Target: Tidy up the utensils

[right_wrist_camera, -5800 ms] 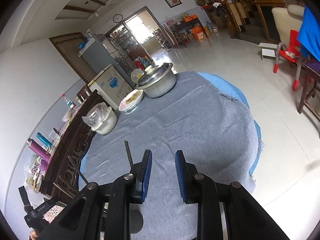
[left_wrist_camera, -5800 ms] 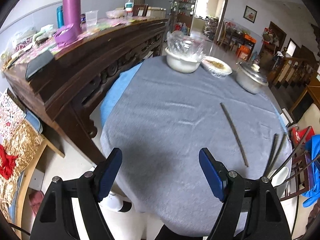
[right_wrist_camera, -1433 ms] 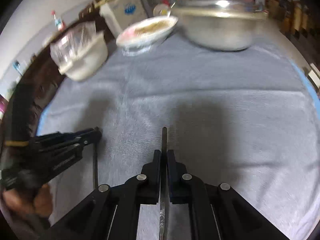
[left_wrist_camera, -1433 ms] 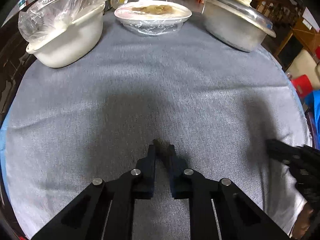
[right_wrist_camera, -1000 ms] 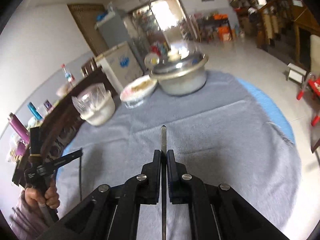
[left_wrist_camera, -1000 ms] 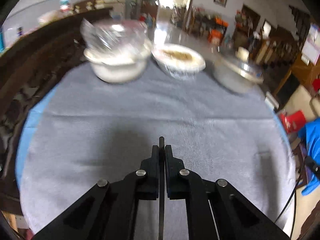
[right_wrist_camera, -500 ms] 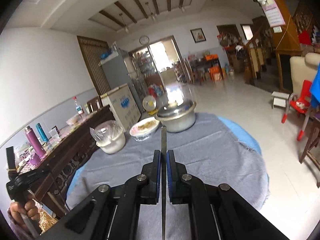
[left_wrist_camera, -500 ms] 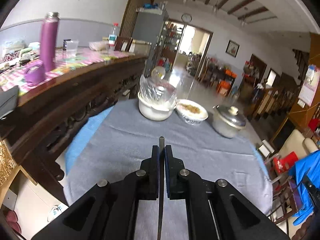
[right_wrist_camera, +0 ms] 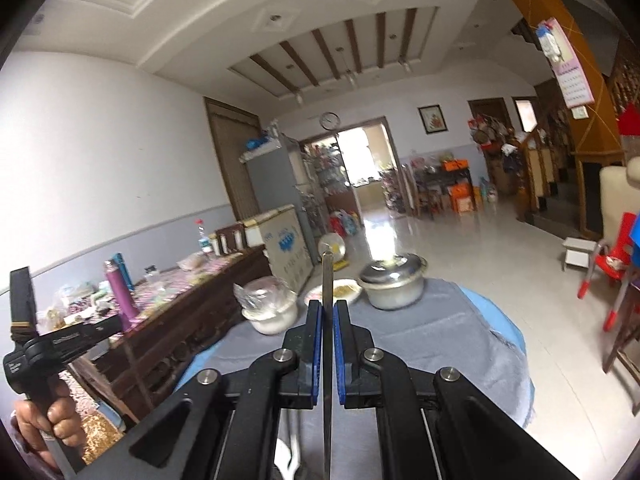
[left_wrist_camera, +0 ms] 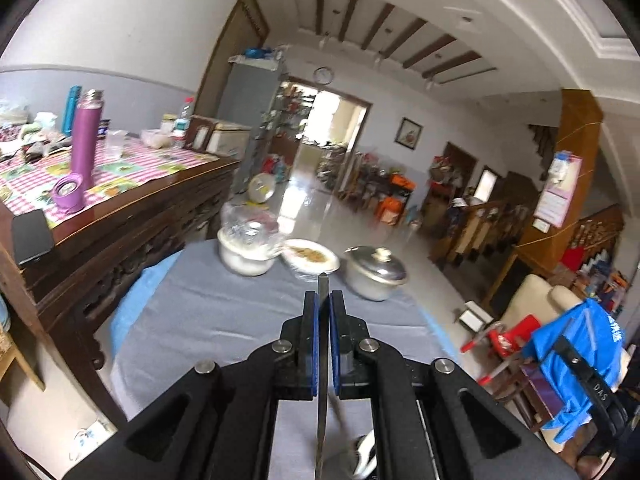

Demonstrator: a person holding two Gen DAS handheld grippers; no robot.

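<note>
above the grey-clothed surface, left tool is clamped on a dark chopstick, its tip poking past the pads toward the lidded metal pot. right tool is clamped on a second chopstick, also raised over the surface, tip lined up beside the pot. white bowl and food plate sit left of the pot.

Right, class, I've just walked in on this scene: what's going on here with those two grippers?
A person is sorting utensils with a handheld gripper in each hand. The left gripper is shut on a chopstick, and the right gripper is shut on another chopstick. Both are raised above the grey-clothed table, where a bagged white bowl, a plate of food and a lidded pot stand.
</note>
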